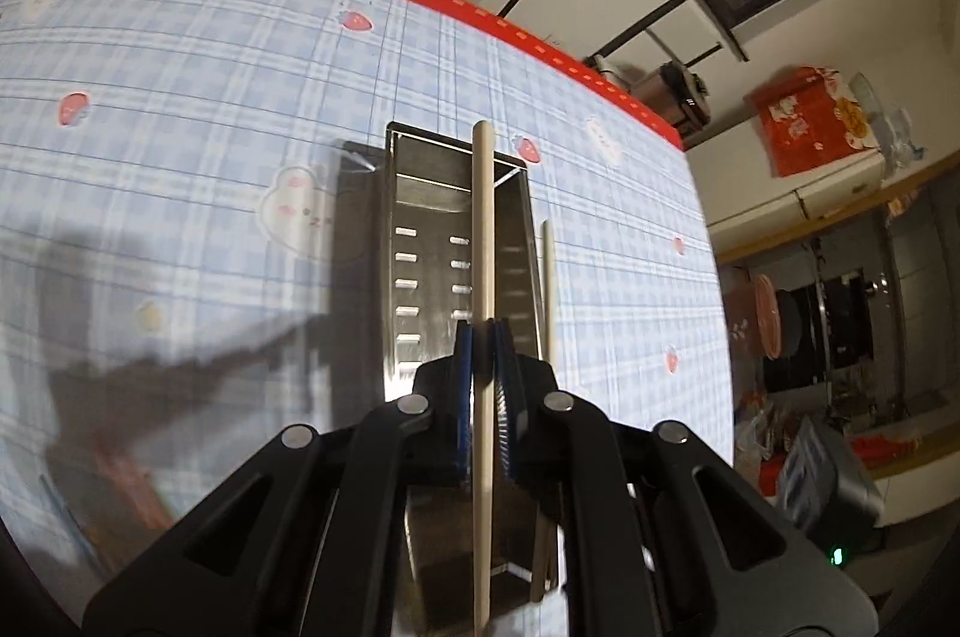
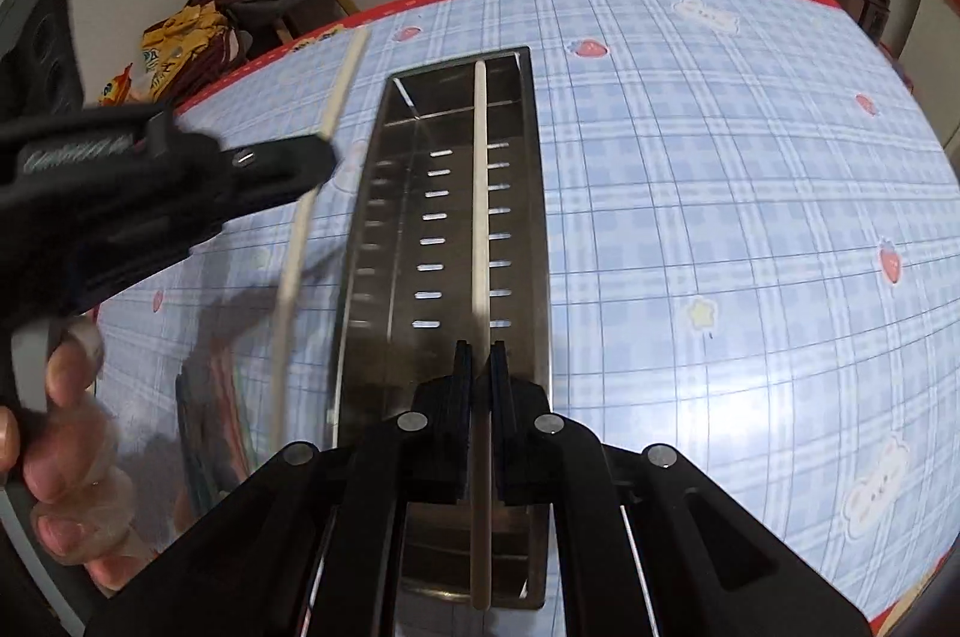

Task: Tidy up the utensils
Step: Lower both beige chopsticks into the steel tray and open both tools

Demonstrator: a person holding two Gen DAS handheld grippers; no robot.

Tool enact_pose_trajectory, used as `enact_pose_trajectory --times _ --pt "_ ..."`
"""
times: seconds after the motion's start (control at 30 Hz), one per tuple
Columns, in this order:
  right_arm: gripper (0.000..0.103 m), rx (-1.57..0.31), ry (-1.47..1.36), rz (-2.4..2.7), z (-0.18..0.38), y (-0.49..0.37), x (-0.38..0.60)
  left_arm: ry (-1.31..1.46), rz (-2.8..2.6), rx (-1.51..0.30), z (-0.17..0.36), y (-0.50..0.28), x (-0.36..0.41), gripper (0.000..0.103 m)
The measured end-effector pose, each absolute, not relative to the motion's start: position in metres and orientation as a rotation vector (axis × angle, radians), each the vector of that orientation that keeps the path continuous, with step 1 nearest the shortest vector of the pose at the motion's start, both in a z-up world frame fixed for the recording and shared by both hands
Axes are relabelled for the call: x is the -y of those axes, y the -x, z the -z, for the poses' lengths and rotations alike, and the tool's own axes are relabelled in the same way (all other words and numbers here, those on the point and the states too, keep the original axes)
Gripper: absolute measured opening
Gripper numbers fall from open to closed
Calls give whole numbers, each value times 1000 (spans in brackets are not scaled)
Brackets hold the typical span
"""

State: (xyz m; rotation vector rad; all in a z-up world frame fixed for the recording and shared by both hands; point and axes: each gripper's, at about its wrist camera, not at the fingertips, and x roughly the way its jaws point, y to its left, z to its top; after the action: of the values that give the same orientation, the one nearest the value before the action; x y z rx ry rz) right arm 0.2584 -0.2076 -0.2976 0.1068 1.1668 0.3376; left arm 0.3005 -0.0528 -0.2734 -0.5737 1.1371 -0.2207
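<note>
1. Two chopsticks are in hand, one per gripper, above a steel tray point(image 2: 384, 193) on a blue plaid tablecloth point(image 2: 720, 217).
2. Right gripper point(image 2: 478, 361): jaws pressed together on a pale chopstick point(image 2: 480, 217). Its long axis runs near to far, in line with the tray's long axis, over the tray's right half.
3. Left gripper point(image 1: 483, 337): jaws likewise pinched on its own chopstick point(image 1: 483, 229). In the right wrist view this stick point(image 2: 300, 229) hangs left of the tray and tilts slightly against the tray's length.
4. In the left wrist view the right-hand chopstick point(image 1: 547, 289) shows as a thin pale rod just right of the tray point(image 1: 420, 217).
5. The coming move turns on alignment: the tray is long and narrow, so each stick must lie parallel to its length. My judgement is that the right stick is nearer to that pose; the left one needs to shift right and straighten.
6. Whether either stick touches the tray floor cannot be told; both look held above it.
7. Count: two grippers, two chopsticks, one tray with two rows of slots. One hand point(image 2: 66, 433) shows near left, wrapped around the left gripper's handle. No other utensils show on the table.
</note>
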Motion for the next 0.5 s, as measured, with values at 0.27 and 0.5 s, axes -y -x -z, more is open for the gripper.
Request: enact_pose_trajectory --times 0.27,0.5 --pt "6 -1169 -123 -357 307 -269 209 548 151 -1198 301 -328 63 11" --pt "7 -1170 -109 -354 311 -277 204 530 158 -1217 306 -329 65 26"
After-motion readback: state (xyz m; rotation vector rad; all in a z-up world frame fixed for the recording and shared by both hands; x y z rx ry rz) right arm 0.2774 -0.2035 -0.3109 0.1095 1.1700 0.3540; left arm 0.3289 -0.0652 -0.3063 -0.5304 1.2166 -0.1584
